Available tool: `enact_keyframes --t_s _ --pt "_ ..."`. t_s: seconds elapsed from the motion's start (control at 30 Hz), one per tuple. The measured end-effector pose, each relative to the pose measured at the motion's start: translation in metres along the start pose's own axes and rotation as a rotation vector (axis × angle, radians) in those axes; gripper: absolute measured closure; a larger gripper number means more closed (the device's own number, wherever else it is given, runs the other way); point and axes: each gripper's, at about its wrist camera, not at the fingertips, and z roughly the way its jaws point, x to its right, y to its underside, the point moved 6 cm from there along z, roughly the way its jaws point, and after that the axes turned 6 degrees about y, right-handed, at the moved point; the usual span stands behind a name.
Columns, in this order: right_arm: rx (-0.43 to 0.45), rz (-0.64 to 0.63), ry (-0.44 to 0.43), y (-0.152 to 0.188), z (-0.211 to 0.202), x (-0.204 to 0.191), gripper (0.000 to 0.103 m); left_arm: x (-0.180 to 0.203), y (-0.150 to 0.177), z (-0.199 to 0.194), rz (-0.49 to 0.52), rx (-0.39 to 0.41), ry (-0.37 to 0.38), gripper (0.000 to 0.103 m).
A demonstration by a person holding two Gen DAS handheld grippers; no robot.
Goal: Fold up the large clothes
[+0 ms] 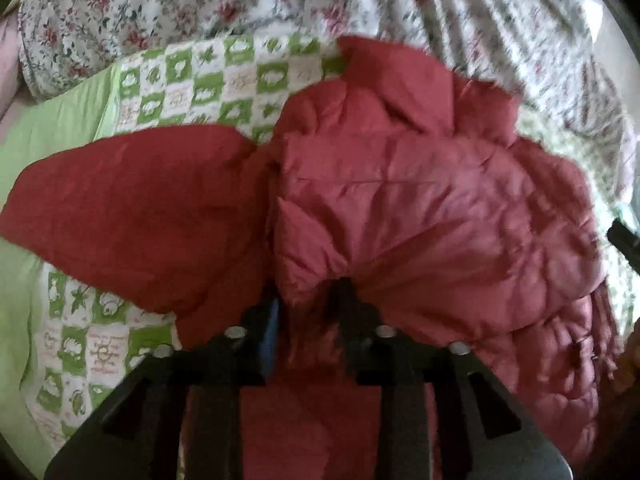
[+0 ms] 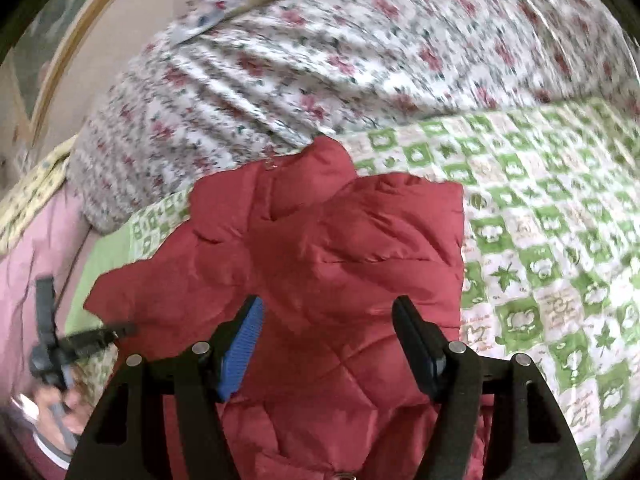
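A red quilted puffer jacket lies on a bed, one sleeve spread out to the left. My left gripper is at the jacket's near hem, and a bunch of red fabric is pinched between its fingers, with creases fanning out from the grip. In the right wrist view the same jacket lies below my right gripper, whose jaws stand wide apart over the fabric without pinching it. The left gripper, held by a hand, shows at the jacket's left edge.
The jacket rests on a green-and-white checkered quilt. A bulky floral duvet is heaped behind it. A pink sheet and a wooden frame lie at the left.
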Motion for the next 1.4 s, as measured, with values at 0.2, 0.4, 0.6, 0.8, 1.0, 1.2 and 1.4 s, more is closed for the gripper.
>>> enact_keyframes --t_s 0.2,0.4,0.6,0.8,1.0,1.2,1.4 --pt "0.015 -0.051 0.020 -0.011 0.008 -0.005 0.034 -0.002 -0.012 -0.065 -0.069 0.213 0.076 0.066" --pt "-0.064 -0.095 0.102 0.000 0.044 0.000 0.035 0.041 -0.019 -0.002 0.084 0.064 0.057 0.066" --pt "-0.117 -0.099 0.143 0.021 0.072 0.022 0.035 0.024 -0.004 0.033 0.016 0.049 0.105 0.065" --pt "-0.093 -0.083 0.133 0.027 0.074 0.027 0.034 0.027 0.003 0.037 -0.004 0.075 0.119 0.065" --pt "-0.092 -0.086 0.131 0.027 0.075 0.027 0.034 0.027 -0.001 0.038 -0.009 0.071 0.120 0.065" --pt "-0.087 -0.098 0.138 0.027 0.075 0.026 0.033 0.021 0.005 0.020 -0.028 0.059 0.159 0.066" --pt "-0.083 -0.121 0.144 0.028 0.073 0.021 0.029 0.001 0.015 -0.005 -0.089 0.070 0.203 0.065"
